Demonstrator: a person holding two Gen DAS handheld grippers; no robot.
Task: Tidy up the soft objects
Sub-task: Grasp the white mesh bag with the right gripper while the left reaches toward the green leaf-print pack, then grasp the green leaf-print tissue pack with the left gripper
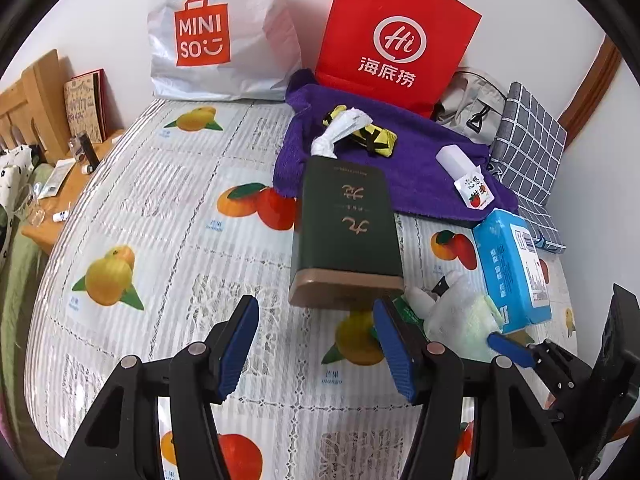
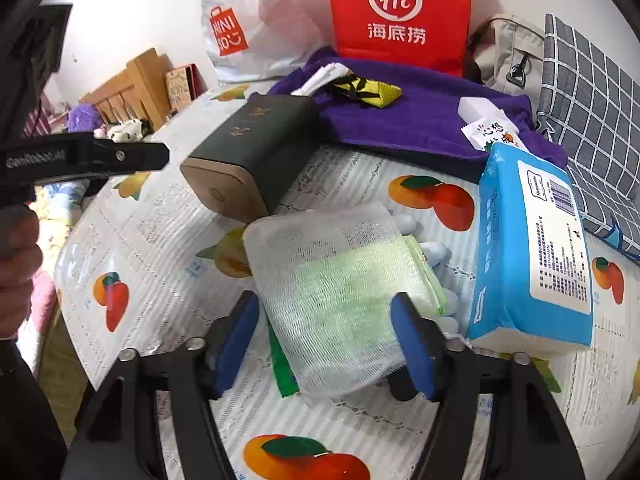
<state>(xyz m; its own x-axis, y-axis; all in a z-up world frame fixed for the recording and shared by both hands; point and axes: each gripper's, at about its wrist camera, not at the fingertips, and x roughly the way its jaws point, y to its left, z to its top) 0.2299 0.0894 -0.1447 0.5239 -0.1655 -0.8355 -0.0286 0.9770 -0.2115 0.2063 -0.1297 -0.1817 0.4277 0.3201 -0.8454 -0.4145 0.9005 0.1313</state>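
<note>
The left gripper (image 1: 316, 344) hangs over the table with its blue pads spread wide and nothing between them; the dark green tissue box (image 1: 346, 236) lies just past its tips at 12 o'clock. The right gripper (image 2: 326, 340) is also spread wide, its pads on either side of a folded white-and-green mesh cloth (image 2: 336, 292). The right pad seems to touch the cloth's edge, but whether the left one does is unclear.

The tissue box lies on its side with a white tissue (image 1: 338, 132) sticking out of its far end. A blue tissue pack (image 2: 532, 256) lies at 2 o'clock of the cloth. Behind, a purple towel (image 1: 416, 148) carries a yellow-and-black pouch (image 1: 372, 136) and a small white packet (image 1: 460, 168).

The table wears a fruit-printed cloth (image 1: 160, 220). Against the white wall stand a white shopping bag (image 1: 216, 36) and a red paper bag (image 1: 396, 36), with a grey checked cushion (image 1: 528, 140) at 2 o'clock.
</note>
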